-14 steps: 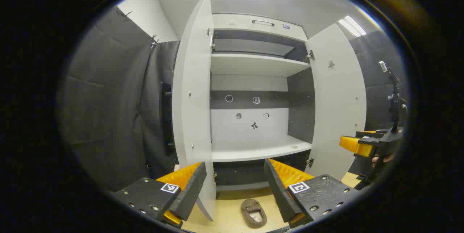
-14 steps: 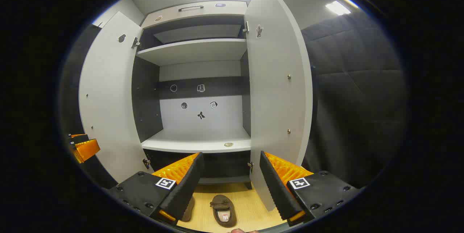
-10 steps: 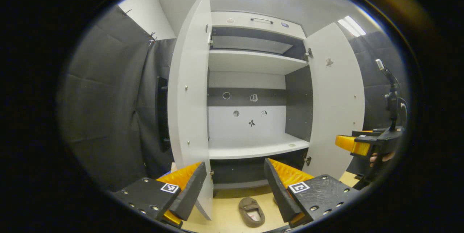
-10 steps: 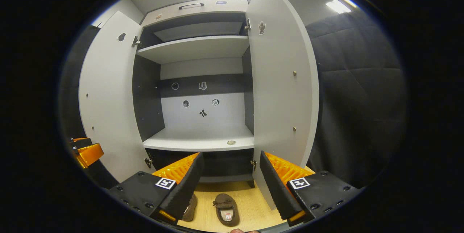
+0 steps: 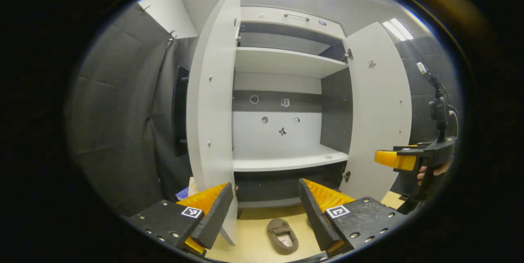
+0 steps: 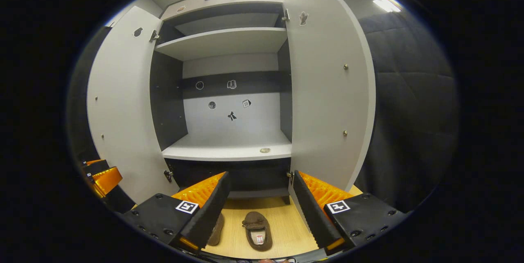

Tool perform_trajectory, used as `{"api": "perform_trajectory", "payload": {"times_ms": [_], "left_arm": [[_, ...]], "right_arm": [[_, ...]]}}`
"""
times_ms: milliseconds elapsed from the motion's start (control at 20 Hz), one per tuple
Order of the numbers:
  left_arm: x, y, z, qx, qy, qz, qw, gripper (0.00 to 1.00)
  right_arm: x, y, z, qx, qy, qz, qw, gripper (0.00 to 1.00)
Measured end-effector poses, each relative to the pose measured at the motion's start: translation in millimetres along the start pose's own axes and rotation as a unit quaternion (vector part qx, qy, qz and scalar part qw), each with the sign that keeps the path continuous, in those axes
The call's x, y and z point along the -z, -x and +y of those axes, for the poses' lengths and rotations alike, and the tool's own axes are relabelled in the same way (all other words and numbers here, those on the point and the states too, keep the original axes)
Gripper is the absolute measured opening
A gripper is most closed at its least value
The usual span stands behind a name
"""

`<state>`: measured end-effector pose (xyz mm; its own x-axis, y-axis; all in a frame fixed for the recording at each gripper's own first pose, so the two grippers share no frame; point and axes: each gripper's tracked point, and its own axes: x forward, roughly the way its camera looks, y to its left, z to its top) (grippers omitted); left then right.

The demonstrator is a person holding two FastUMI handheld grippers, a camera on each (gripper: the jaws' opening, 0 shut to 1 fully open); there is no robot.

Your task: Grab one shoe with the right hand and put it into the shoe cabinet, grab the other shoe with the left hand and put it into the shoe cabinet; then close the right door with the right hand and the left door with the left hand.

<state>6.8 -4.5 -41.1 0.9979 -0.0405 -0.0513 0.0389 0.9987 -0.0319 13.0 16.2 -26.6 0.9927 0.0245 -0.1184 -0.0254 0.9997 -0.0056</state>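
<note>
Both shoes sit on the pale wooden floor just in front of the shoe cabinet, toes pointing toward it. In the right gripper view the nearer shoe lies at about 6 o'clock, between the spread fingers of the right tool; the other shoe lies just beside it at 7 o'clock, half hidden behind one finger. In the left gripper view one shoe shows at 6 o'clock below the left tool; which of the pair it is I cannot tell.

Both tools stand wide, holding nothing, and hang well above the shoes. The right tool also shows at 3 o'clock in the left gripper view, with a hand on its grip.

The shoes look like brown slippers with a soft, fuzzy upper and a pale lining. I'd judge them light and limp: the upper will fold under pressure instead of resisting, so a pinch across the whole width would likely squash and slip. The better hold seems to be the rim of the opening, at the heel collar or one side wall, one finger inside and one outside. The fabric looks grippy, not slick, and nothing about it is fragile.

The left door and right door are both swung wide, and the lower shelf is bare but for a small round fitting.
</note>
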Motion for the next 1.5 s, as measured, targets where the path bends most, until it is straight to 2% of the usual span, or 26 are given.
{"api": "perform_trajectory", "payload": {"times_ms": [100, 200, 250, 300, 400, 450, 550, 600, 700, 750, 900, 950, 1050, 1100, 1200, 1300, 1350, 1450, 1500], "left_arm": [[9, 2, -1, 0.003, 0.003, 0.004, 1.000, 0.89], [19, 4, -4, 0.006, 0.007, 0.009, 1.000, 0.97], [24, 4, -5, 0.007, 0.011, 0.014, 1.000, 0.89], [29, 5, -6, 0.008, 0.015, 0.020, 1.000, 0.97], [37, 6, -8, 0.009, 0.024, 0.031, 0.999, 0.97], [40, 8, -9, 0.009, 0.028, 0.036, 0.999, 0.89], [43, 8, -8, 0.007, 0.030, 0.049, 0.998, 0.89], [44, 7, -6, 0.005, 0.031, 0.054, 0.998, 0.97], [51, 6, -6, 0.010, 0.035, 0.067, 0.997, 0.89], [59, 6, -7, 0.015, 0.035, 0.078, 0.996, 0.89], [75, 6, -4, 0.013, 0.040, 0.109, 0.993, 0.97], [75, 4, -5, 0.014, 0.042, 0.112, 0.993, 0.93], [78, 1, -5, 0.007, 0.038, 0.119, 0.992, 0.93], [77, -3, -5, 0.000, 0.036, 0.122, 0.992, 0.93], [76, -9, -8, -0.013, 0.038, 0.127, 0.991, 0.97], [74, -12, -10, -0.022, 0.045, 0.131, 0.990, 0.89], [74, -12, -13, -0.026, 0.047, 0.134, 0.990, 0.97], [76, -11, -15, -0.037, 0.044, 0.141, 0.988, 0.97], [76, -11, -15, -0.043, 0.040, 0.145, 0.988, 0.93]], "right_arm": [[2, -5, 0, 0.000, 0.008, 0.011, 1.000, 0.96], [3, -11, 4, -0.007, 0.011, 0.021, 1.000, 0.98], [3, -16, 7, -0.012, 0.011, 0.025, 1.000, 0.98], [5, -20, 9, -0.015, 0.011, 0.031, 0.999, 0.98], [11, -31, 13, -0.019, 0.016, 0.041, 0.999, 0.98], [17, -36, 16, -0.022, 0.017, 0.053, 0.998, 0.98], [35, -45, 28, -0.042, 0.008, 0.089, 0.995, 0.97], [43, -50, 35, -0.050, 0.004, 0.102, 0.994, 0.98], [63, -62, 46, -0.066, 0.001, 0.125, 0.990, 0.98], [75, -68, 50, -0.073, 0.001, 0.140, 0.987, 0.98], [119, -85, 64, -0.100, 0.001, 0.191, 0.977, 0.98], [133, -88, 64, -0.103, -0.001, 0.207, 0.973, 0.98], [164, -91, 71, -0.121, -0.010, 0.244, 0.962, 0.92], [180, -90, 73, -0.128, -0.015, 0.262, 0.956, 0.96], [205, -92, 73, -0.137, -0.017, 0.291, 0.947, 0.97], [231, -92, 72, -0.145, -0.011, 0.315, 0.938, 0.97], [244, -91, 73, -0.148, -0.009, 0.328, 0.933, 0.97], [272, -92, 72, -0.150, -0.003, 0.350, 0.925, 0.97], [285, -95, 71, -0.149, 0.001, 0.358, 0.922, 0.96]]}}
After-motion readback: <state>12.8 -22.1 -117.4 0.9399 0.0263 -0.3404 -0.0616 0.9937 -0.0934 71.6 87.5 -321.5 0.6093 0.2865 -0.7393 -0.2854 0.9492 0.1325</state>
